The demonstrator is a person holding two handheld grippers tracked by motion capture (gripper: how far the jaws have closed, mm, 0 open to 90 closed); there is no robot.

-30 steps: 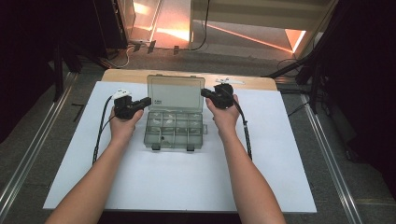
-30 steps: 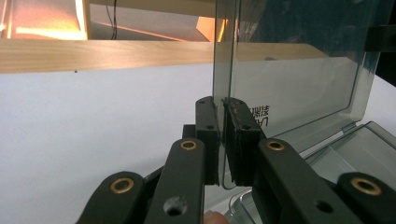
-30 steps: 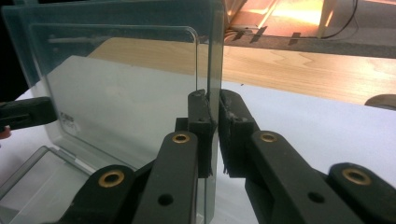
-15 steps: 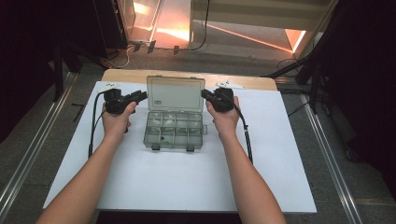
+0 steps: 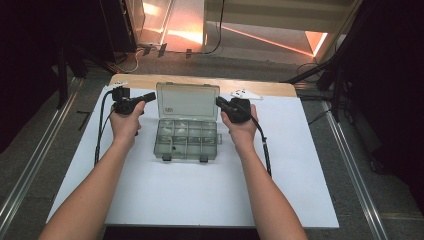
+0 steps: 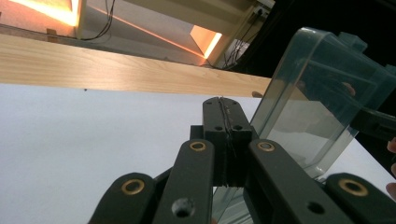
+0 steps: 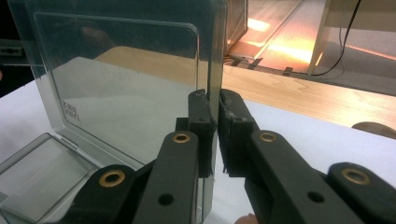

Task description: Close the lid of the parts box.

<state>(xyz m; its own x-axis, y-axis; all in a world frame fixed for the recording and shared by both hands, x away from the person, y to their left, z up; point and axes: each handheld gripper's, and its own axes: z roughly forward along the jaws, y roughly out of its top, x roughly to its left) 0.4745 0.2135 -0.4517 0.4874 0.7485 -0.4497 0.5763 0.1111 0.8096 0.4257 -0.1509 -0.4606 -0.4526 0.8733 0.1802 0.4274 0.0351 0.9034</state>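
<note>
A clear plastic compartment box [image 5: 186, 142] lies on the white table top, its lid [image 5: 187, 101] standing upright at the back. My right gripper [image 5: 220, 101] is shut on the lid's right edge; in the right gripper view the pads [image 7: 212, 100] pinch the edge of the lid [image 7: 126, 79] above the tray [image 7: 42, 163]. My left gripper [image 5: 150, 95] hovers just left of the lid. Its jaws have just been closing and now meet at the tips [image 6: 222, 100] with nothing between them, the lid [image 6: 308, 112] just to their right.
The white sheet [image 5: 200, 195] has free room in front of the box and on both sides. A wooden strip [image 5: 265, 89] runs along the back edge. A cable trails from each gripper beside the forearms. Metal rails [image 5: 30, 170] flank the table on the floor.
My left hand has risen and shifted slightly left and toward the back, alongside the lid's left edge. The right hand and the lid have stayed put.
</note>
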